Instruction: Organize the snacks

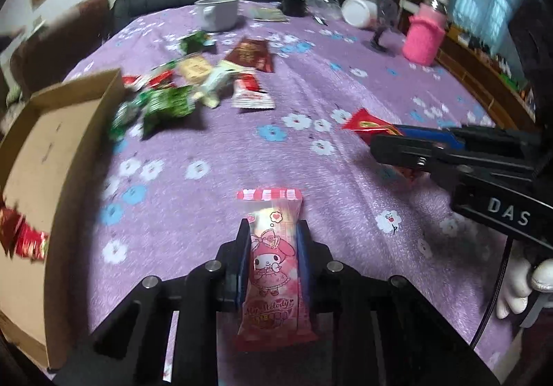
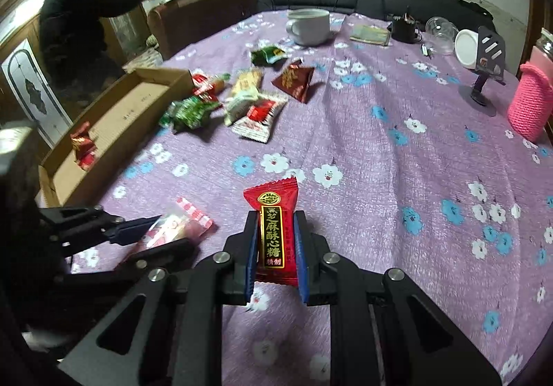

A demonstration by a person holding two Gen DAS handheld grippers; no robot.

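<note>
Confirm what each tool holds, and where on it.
Left tool: pink packet, gripped by its long sides mid-length. Right tool: red candy, gripped by its long sides, lower half.

Purple floral cloth (image 2: 380, 150); pink packet (image 1: 273, 265); red candy (image 2: 274, 230).

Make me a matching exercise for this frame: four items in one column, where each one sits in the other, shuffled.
1. pink snack packet
2. red candy packet
3. cardboard box
4. white mug

A. far end of the table
B. between the right gripper pads
C. left table edge, red packets inside
D. between the left gripper pads

Pairs: 1-D, 2-B, 3-C, 4-A
</note>
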